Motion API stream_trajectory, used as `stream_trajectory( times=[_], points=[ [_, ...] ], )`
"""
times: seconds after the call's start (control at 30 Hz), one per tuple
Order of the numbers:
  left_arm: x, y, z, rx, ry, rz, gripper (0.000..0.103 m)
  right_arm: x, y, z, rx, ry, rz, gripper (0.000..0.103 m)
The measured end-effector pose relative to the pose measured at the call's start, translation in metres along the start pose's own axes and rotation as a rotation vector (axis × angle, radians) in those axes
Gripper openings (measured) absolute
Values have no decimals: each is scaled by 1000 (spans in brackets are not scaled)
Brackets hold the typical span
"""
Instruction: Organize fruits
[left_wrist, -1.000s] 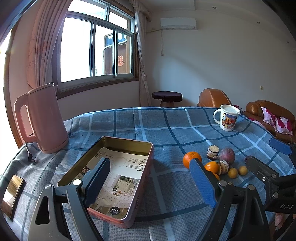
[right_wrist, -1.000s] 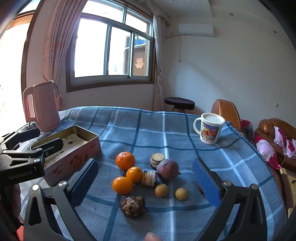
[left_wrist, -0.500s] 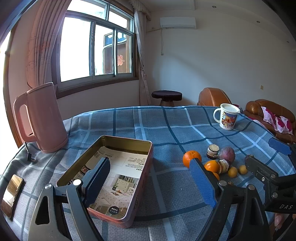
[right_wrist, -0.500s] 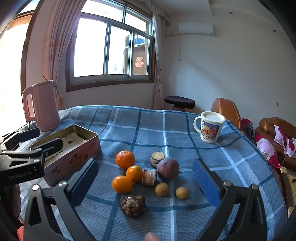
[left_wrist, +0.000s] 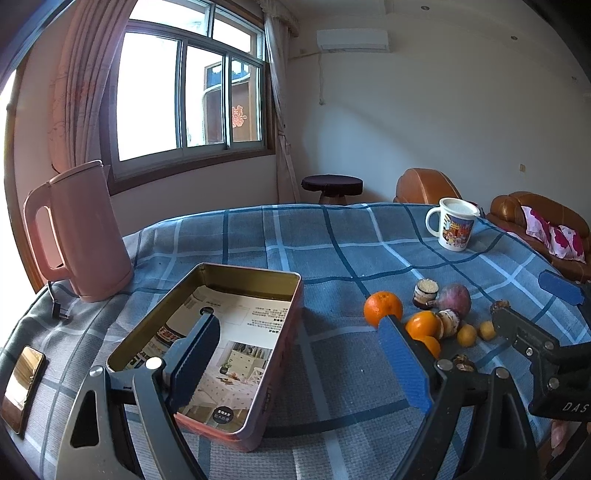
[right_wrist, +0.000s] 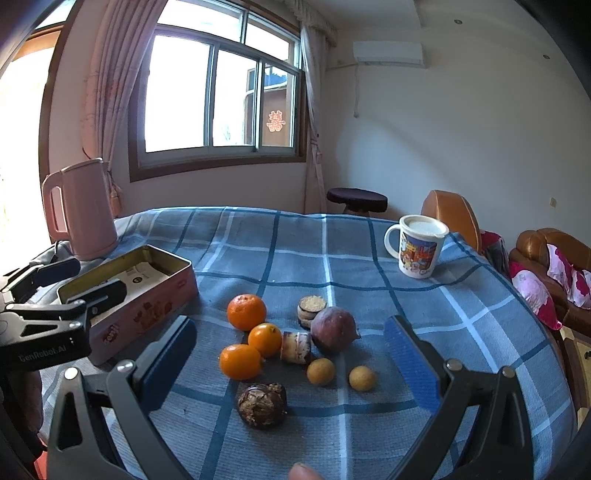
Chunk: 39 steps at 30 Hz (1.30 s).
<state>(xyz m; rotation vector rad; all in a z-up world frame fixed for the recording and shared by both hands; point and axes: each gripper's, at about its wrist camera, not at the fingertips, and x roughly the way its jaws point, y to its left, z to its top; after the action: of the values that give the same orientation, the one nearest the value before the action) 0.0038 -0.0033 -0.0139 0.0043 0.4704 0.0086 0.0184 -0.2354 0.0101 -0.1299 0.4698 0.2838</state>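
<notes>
A cluster of fruit lies on the blue checked tablecloth: three oranges (right_wrist: 246, 312), a purple round fruit (right_wrist: 333, 329), two small yellow fruits (right_wrist: 321, 372), two cut brown pieces (right_wrist: 296, 347) and a dark wrinkled fruit (right_wrist: 261, 405). My right gripper (right_wrist: 291, 363) hovers open above this cluster, holding nothing. An open pink tin box (left_wrist: 225, 343) with printed paper inside sits left of the fruit. My left gripper (left_wrist: 301, 363) hangs open over the box's right side, empty. In the left wrist view the oranges (left_wrist: 383, 308) show beside its right finger.
A pink kettle (left_wrist: 77, 232) stands at the table's back left, its plug on the cloth. A phone (left_wrist: 22, 384) lies near the left edge. A lidded white mug (right_wrist: 417, 245) stands at the back right. Brown sofas and a stool are beyond the table.
Both views have shifted only slightly; the grippers stay open and the fruit and box have not moved.
</notes>
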Motion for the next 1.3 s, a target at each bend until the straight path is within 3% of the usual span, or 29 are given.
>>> stream_trajectory(
  times=[0.43, 0.77, 0.93, 1.23, 1.27, 1.3],
  points=[
    [10, -10, -6, 21, 25, -6, 89, 5, -14, -10, 18, 28, -17, 103],
    [28, -34, -23, 70, 89, -65, 89, 14, -41, -45, 53, 99, -66, 102],
    [34, -46, -27, 89, 121, -115, 89, 19, -44, -52, 70, 133, -25, 90],
    [39, -29, -23, 48, 122, -68, 89, 38, -2, -51, -24, 198, 78, 85],
    [39, -27, -22, 40, 123, -72, 89, 42, 3, -51, -38, 213, 82, 84],
    [40, -25, -22, 36, 125, -78, 89, 47, 8, -52, -54, 237, 77, 76]
  ],
)
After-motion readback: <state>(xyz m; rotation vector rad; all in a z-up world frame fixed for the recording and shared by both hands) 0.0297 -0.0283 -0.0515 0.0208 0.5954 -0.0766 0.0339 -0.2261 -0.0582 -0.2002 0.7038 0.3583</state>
